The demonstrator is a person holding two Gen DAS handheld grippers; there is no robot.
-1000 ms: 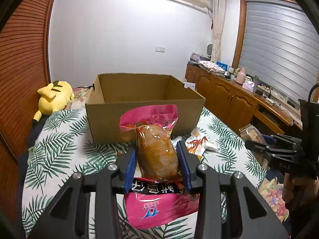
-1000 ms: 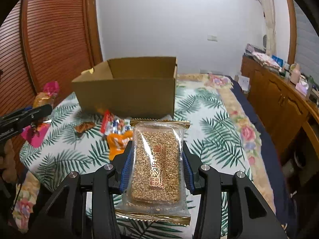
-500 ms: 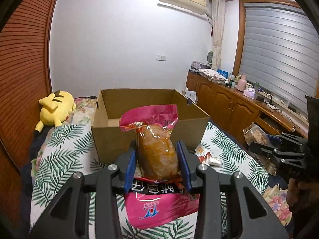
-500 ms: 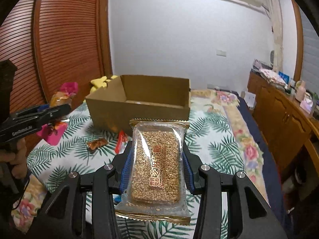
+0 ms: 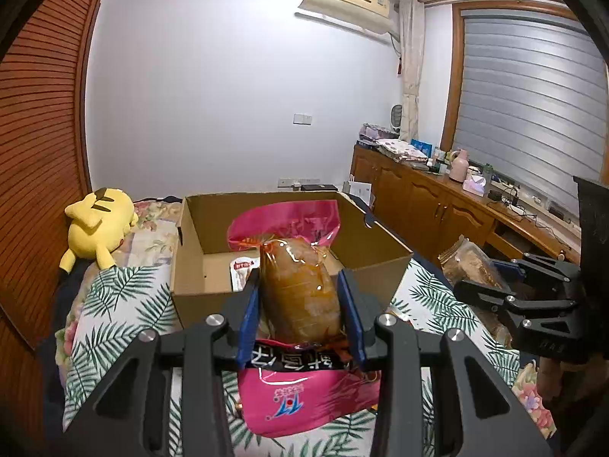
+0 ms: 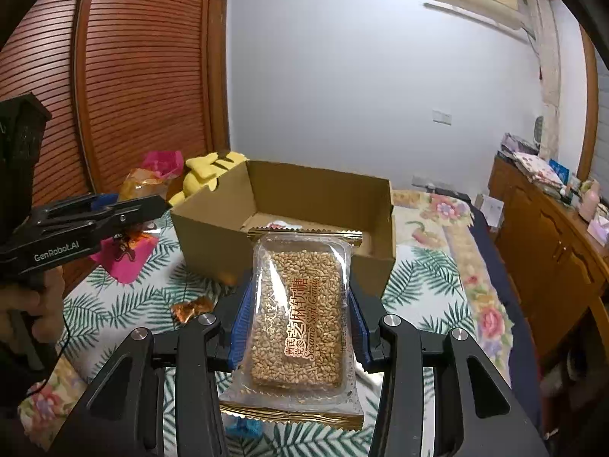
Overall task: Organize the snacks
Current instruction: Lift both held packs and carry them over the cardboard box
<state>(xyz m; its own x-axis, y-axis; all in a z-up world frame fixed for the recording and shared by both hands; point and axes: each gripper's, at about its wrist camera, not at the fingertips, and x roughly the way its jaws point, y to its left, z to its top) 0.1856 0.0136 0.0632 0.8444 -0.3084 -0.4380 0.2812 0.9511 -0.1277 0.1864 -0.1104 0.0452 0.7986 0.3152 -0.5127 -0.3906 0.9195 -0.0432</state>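
Observation:
My left gripper [image 5: 300, 285] is shut on a pink snack bag [image 5: 298, 293] with a clear window over brown food, held just short of the near wall of an open cardboard box [image 5: 194, 297]. One small white packet [image 5: 242, 266] lies on the box floor. My right gripper [image 6: 300, 293] is shut on a clear sesame candy pack [image 6: 300, 312] with gold ends, raised in front of the same box [image 6: 213, 236]. Each gripper shows in the other's view: the right one [image 5: 491, 282] at the right edge, the left one [image 6: 125, 205] at the left with the pink bag [image 6: 129, 255].
The box stands on a bed with a palm-leaf cover [image 6: 426, 289]. Loose wrapped snacks lie on it, a brown one [image 6: 192, 308] and a blue one [image 6: 243, 427]. A yellow plush toy [image 5: 97, 228] lies left of the box. A wooden cabinet [image 5: 426, 198] runs along the right.
Both grippers have risen and come closer to the box with their packs still gripped. The box's inside and the white packet on its floor have come into view.

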